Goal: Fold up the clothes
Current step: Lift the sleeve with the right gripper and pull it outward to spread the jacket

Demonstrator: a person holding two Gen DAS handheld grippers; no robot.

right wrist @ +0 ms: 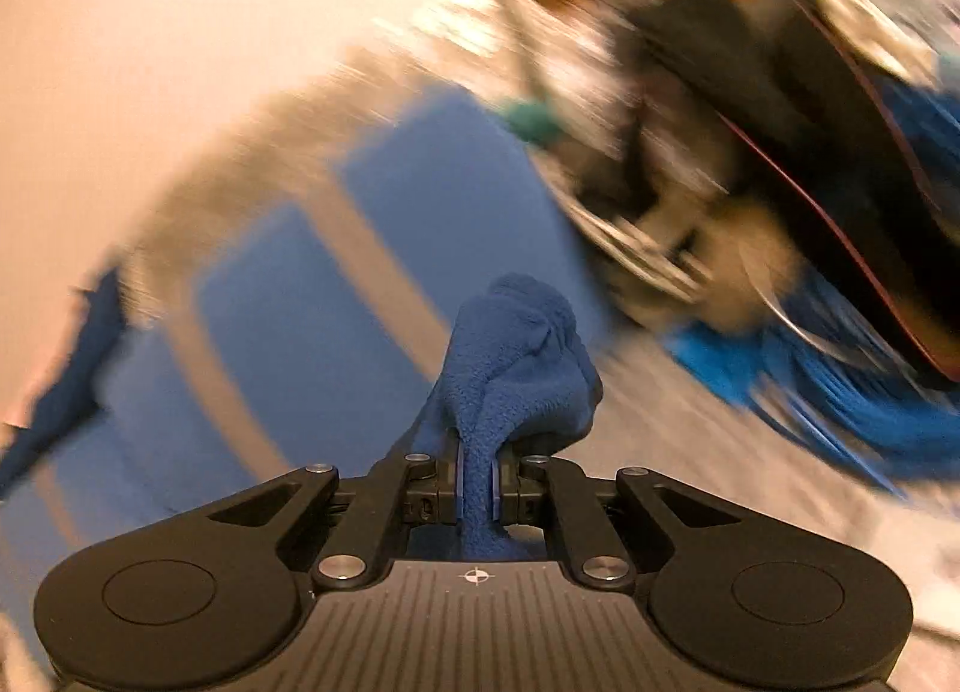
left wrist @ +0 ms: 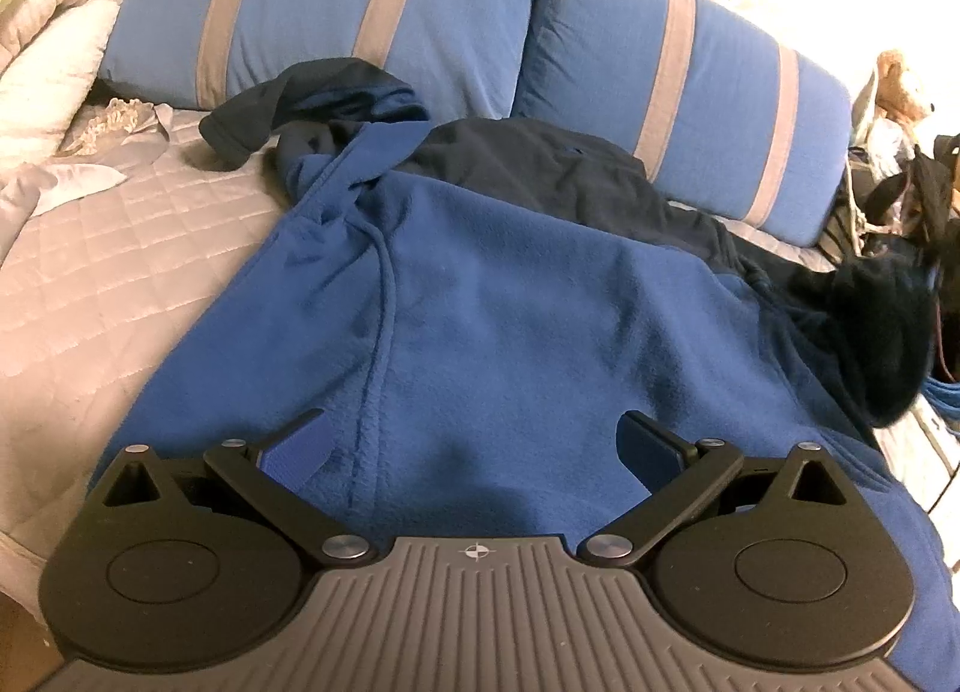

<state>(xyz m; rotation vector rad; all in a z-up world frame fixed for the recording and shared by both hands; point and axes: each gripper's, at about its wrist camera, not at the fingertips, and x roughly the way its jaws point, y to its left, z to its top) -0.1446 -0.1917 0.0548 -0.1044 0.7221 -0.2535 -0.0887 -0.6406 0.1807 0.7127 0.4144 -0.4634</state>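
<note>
While the blue fleece (left wrist: pixel 480 296) lies spread on the quilted bed (left wrist: pixel 120 272): fold under way, one edge lifted.

Bed, with two striped pillows (left wrist: pixel 336 2) at the far side; fleece, near and centre, dark garment (left wrist: pixel 570 170) behind it; left gripper (left wrist: pixel 474 446), fingers spread, hovering over the fleece; right gripper (right wrist: pixel 477 491), pinching a bunch of fleece (right wrist: pixel 516 350), view blurred. Judged next: carry the held edge across, lay flat, left gripper steadying.

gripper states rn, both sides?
Left gripper: open, holding nothing, fingers spread over the blue fleece.
Right gripper: closed, pinching a bunch of blue fleece.
</note>
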